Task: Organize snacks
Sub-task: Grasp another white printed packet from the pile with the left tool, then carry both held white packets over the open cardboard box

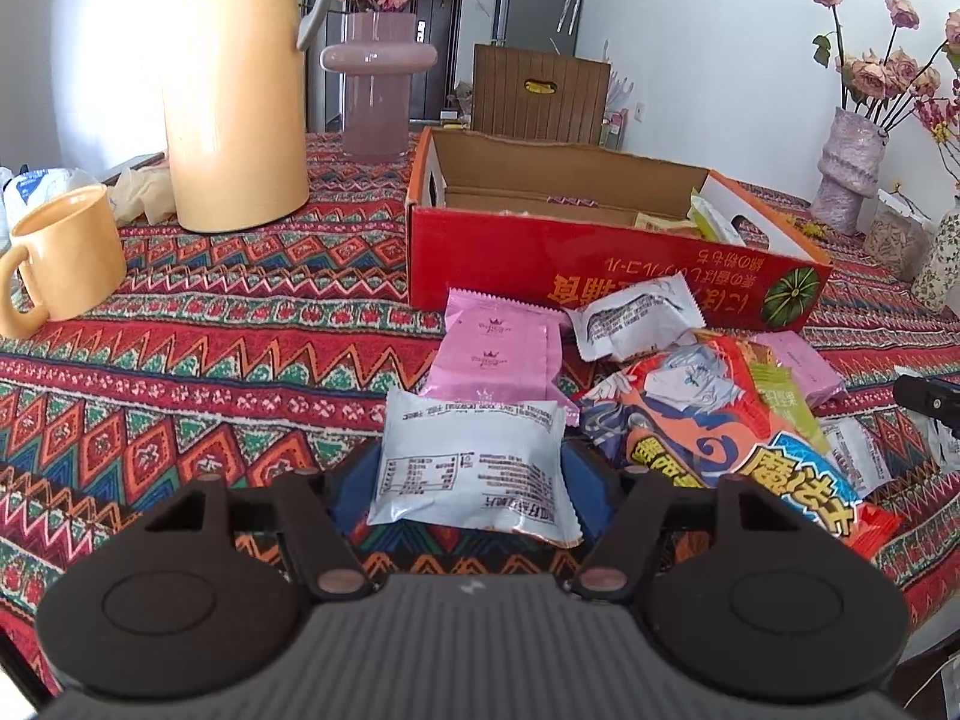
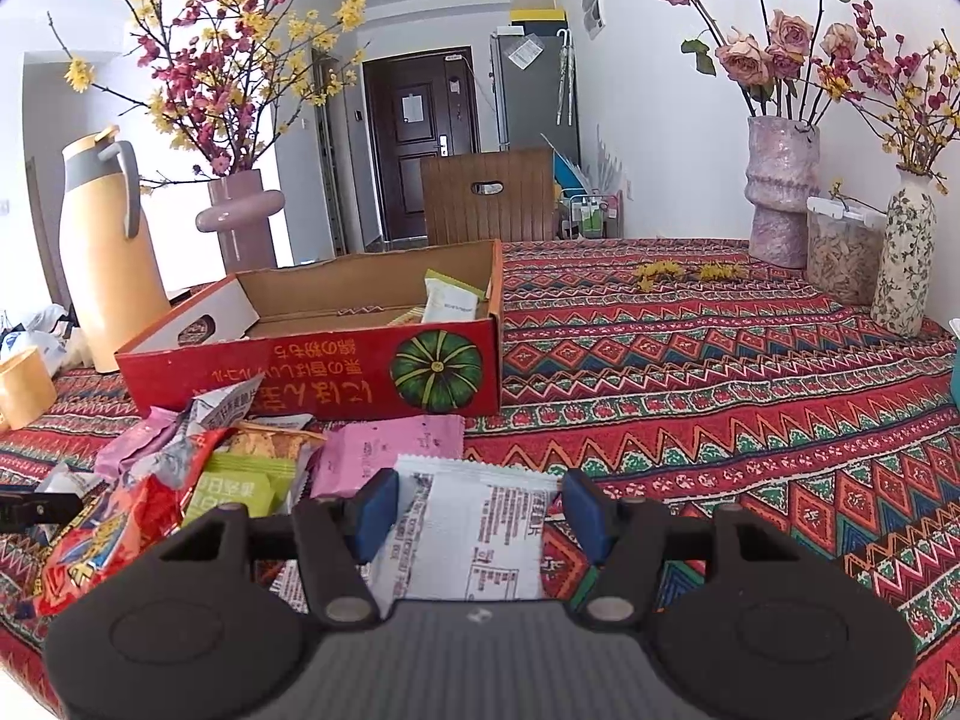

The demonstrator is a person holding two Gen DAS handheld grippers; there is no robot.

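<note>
A red cardboard box (image 1: 600, 264) stands open on the patterned tablecloth, with a few snack packets inside; it also shows in the right wrist view (image 2: 312, 372). A pile of snack packets lies in front of it. My left gripper (image 1: 474, 480) is open, with its blue pads either side of a white packet (image 1: 474, 462) lying on the cloth. Behind it lie a pink packet (image 1: 498, 354) and a big orange bag (image 1: 720, 420). My right gripper (image 2: 480, 516) is open, its pads either side of another white packet (image 2: 474, 534). A pink packet (image 2: 390, 450) and a green packet (image 2: 240, 486) lie to its left.
A yellow thermos (image 1: 234, 96), yellow mug (image 1: 66, 258) and pink vase (image 1: 378, 84) stand at the left. Vases with flowers (image 2: 780, 192) and a clear jar (image 2: 843, 252) stand at the far right. A wooden chair (image 2: 486, 192) is behind the table.
</note>
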